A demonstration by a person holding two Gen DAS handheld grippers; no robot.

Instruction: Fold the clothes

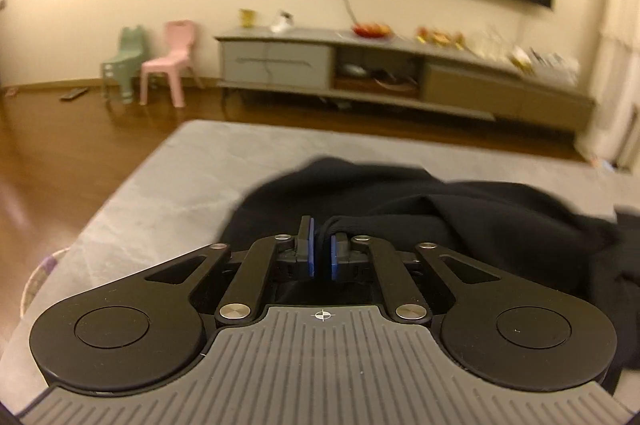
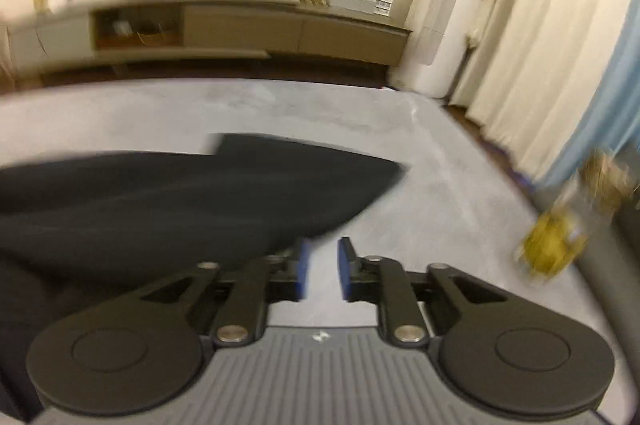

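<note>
A black garment (image 1: 400,201) lies bunched on the grey marbled table (image 1: 168,185). My left gripper (image 1: 322,245) sits at its near edge, blue pads almost together, with a fold of the black cloth pinched between them. In the right wrist view the same black garment (image 2: 180,201) spreads to the left, tapering to a corner at mid-frame. My right gripper (image 2: 323,261) is open just off the cloth's near right edge. Bare table (image 2: 440,225) shows between its blue pads, and the left finger (image 2: 303,265) touches or nearly touches the cloth. That view is motion-blurred.
A blurred yellow object (image 2: 552,245) sits at the table's right edge. Beyond the table are a long low TV cabinet (image 1: 400,73), a pink chair (image 1: 172,61) and a green chair (image 1: 120,65) on the wood floor, and cream curtains (image 2: 540,45) at right.
</note>
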